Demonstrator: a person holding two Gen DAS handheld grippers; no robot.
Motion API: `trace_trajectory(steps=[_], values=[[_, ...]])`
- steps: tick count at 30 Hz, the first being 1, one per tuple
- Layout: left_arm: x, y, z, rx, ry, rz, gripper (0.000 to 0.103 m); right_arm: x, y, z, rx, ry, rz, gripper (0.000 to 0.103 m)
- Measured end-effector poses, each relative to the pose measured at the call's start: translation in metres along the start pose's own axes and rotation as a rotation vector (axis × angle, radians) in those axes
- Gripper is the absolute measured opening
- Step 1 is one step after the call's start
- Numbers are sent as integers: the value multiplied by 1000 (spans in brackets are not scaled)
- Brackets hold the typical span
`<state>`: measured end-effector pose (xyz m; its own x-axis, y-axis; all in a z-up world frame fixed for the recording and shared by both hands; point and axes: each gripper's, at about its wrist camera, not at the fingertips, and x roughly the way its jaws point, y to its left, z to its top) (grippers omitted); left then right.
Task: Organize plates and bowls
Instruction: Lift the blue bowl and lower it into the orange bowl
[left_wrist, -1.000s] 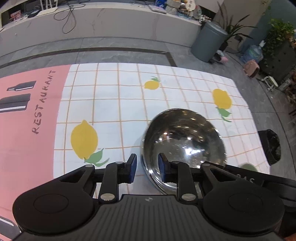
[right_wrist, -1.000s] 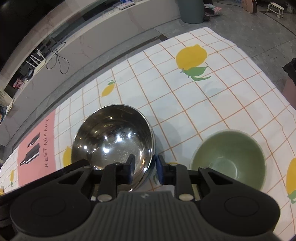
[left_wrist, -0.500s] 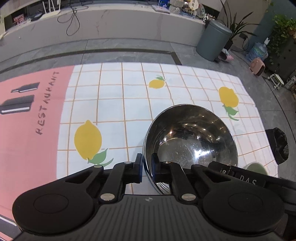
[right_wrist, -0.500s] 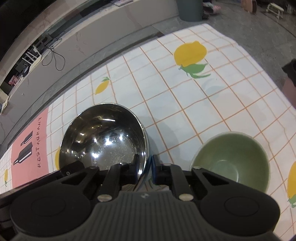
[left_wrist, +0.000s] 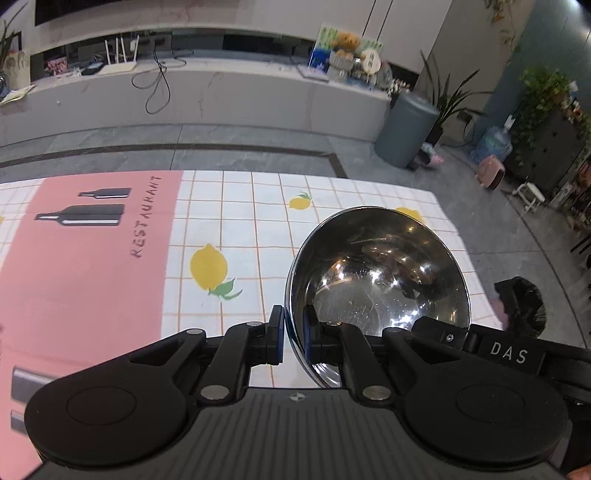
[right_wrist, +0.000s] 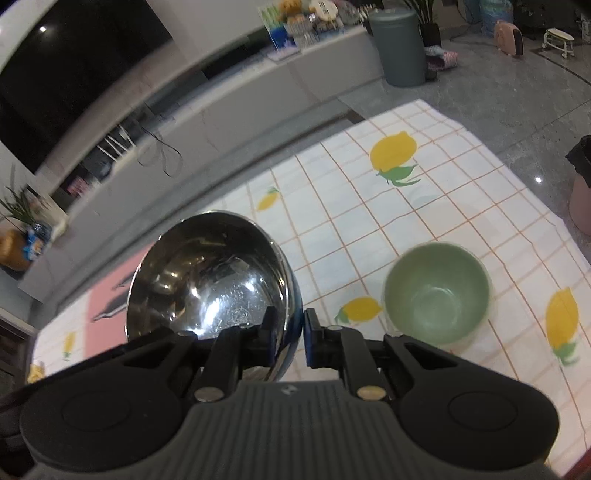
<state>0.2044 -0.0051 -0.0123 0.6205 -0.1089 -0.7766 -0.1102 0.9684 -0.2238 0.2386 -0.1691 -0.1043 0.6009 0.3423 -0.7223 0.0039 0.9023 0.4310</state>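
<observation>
The left claw (left_wrist: 293, 334) is closed on the near rim of the steel bowl (left_wrist: 376, 273), one finger inside, one outside; the right claw (right_wrist: 290, 338) pinches the opposite rim the same way. Below the claws lies a desk (left_wrist: 236, 206) under a lemon-print cloth with a pink panel. Right of the right claw a green bowl (right_wrist: 437, 291) stands empty. Beyond: grey floor, a grey bin (left_wrist: 406, 129)

Steel bowl (left_wrist: 376, 273): polished metal, mirror-glossy, fine scratches inside. Green bowl (right_wrist: 437, 291): smooth, semi-matt glaze. Tablecloth (left_wrist: 229, 221): matt printed cloth. Gripper bodies: matt black plastic, ribbed; pads (left_wrist: 277, 334) blue.
</observation>
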Motion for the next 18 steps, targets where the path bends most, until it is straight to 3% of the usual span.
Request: trace_trajectory(steps=[5, 9, 18], values=[[-40, 7, -22, -34, -24, -32, 11, -44, 2, -29, 10, -45, 43, 13], [-62, 15, -40, -60, -37, -41, 11, -65, 1, -53, 12, -32, 82, 13], [-65, 22, -80, -89, 38, -71, 12, -87, -12, -88, 20, -15, 79, 14]])
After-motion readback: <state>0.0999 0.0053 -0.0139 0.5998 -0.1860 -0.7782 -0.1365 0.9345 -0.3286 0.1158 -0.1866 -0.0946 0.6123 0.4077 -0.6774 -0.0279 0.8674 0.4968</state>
